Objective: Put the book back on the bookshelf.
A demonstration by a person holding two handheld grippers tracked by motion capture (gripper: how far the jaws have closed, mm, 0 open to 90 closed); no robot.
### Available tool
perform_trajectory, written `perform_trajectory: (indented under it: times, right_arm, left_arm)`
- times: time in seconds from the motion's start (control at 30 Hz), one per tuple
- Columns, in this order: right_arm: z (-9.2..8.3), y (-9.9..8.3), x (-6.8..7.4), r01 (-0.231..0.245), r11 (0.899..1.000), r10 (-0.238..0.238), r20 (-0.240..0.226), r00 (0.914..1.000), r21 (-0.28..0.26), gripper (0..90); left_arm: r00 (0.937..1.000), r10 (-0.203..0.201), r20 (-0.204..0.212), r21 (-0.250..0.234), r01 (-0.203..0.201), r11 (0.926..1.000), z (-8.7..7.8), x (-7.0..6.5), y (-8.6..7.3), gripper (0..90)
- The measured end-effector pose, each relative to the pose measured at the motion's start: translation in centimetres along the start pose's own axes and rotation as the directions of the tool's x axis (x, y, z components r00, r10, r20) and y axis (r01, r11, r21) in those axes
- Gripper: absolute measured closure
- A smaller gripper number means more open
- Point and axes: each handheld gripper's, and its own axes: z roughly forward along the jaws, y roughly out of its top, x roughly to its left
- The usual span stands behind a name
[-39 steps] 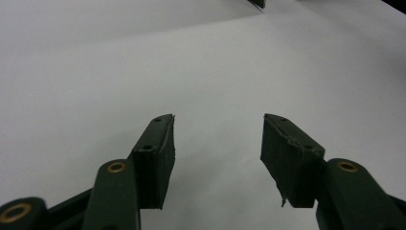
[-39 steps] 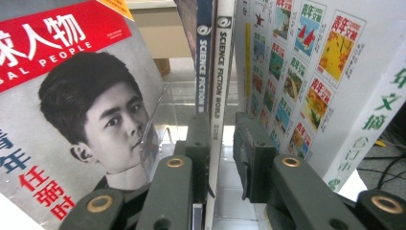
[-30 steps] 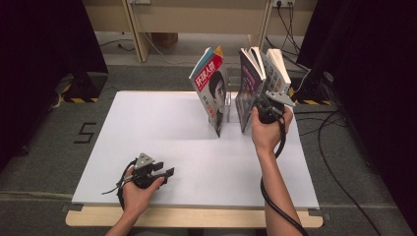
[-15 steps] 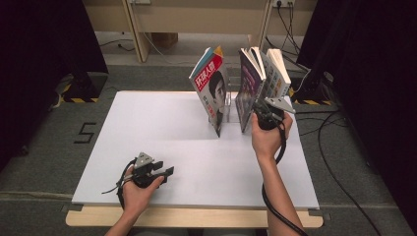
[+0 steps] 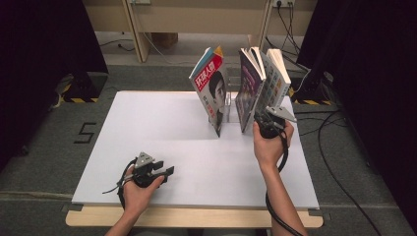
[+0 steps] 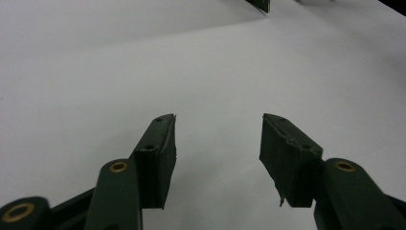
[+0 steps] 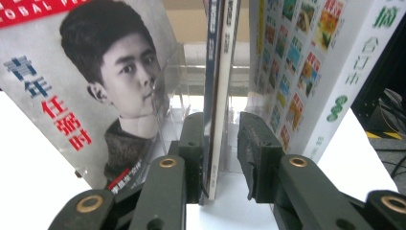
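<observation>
Since the right gripper's jaws have just been opening, the scene reads as a release at the rack.

Right gripper [image 7: 220, 158]: at the back right of the counter [image 5: 147, 128], its jaws straddle the lower edge of the dark magazine [image 7: 218, 96]. The left pad seems to touch the cover; the right pad stands off with a visible gap. So the jaws are apart, not clamped.

Dark magazine: upright in the clear rack [image 5: 231, 98], between the portrait magazine [image 5: 212, 91] on its left and the thick white book [image 5: 274, 81] on its right.

What changed: compared with a second ago, the right hand [image 5: 269, 140] sits a little lower and nearer the person, while the magazines look unmoved.

Meaning: I judge the dark magazine is now placed in its slot and being let go; the next move is probably backing out without dragging it.

Left gripper [image 6: 218, 158]: idle near the front left of the counter, jaws apart over bare white surface, nothing between them.

Risk: the left pad could tug the cover on withdrawal.
</observation>
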Motion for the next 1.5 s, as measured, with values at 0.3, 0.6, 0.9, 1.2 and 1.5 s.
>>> perform_trajectory:
  times: [0.3, 0.6, 0.9, 1.2, 1.5]
  right_arm:
    - [-0.3, -1.0, -0.2, 0.009, 1.0, -0.009, -0.011, 0.9999, 0.019, 71.3]
    - [-0.5, -1.5, -0.3, -0.003, 1.0, 0.003, -0.011, 0.9999, 0.023, 70.1]
    - [-0.5, -1.8, 0.3, 0.012, 1.0, -0.012, -0.016, 0.9998, 0.028, 69.8]
    - [-0.4, -1.7, 1.8, 0.029, 0.999, -0.028, -0.052, 0.9983, 0.019, 69.5]
    - [0.5, -1.5, 4.1, 0.043, 0.999, -0.041, -0.1, 0.9941, 0.019, 68.2]
  left_arm:
    - [1.0, 0.003, -0.005, -0.002, -0.003, 1.0, -0.1, 0.1, 0.0, 46.3]
    - [1.0, 0.005, -0.005, -0.004, -0.005, 1.0, -0.1, 0.1, 0.0, 46.2]
    - [1.0, 0.005, -0.006, -0.007, -0.005, 1.0, -0.1, 0.1, 0.1, 46.1]
    - [1.0, 0.007, -0.006, -0.005, -0.007, 1.0, -0.1, 0.1, 0.0, 46.0]
    - [1.0, 0.003, -0.007, -0.008, -0.003, 1.0, -0.2, 0.2, 0.1, 45.9]
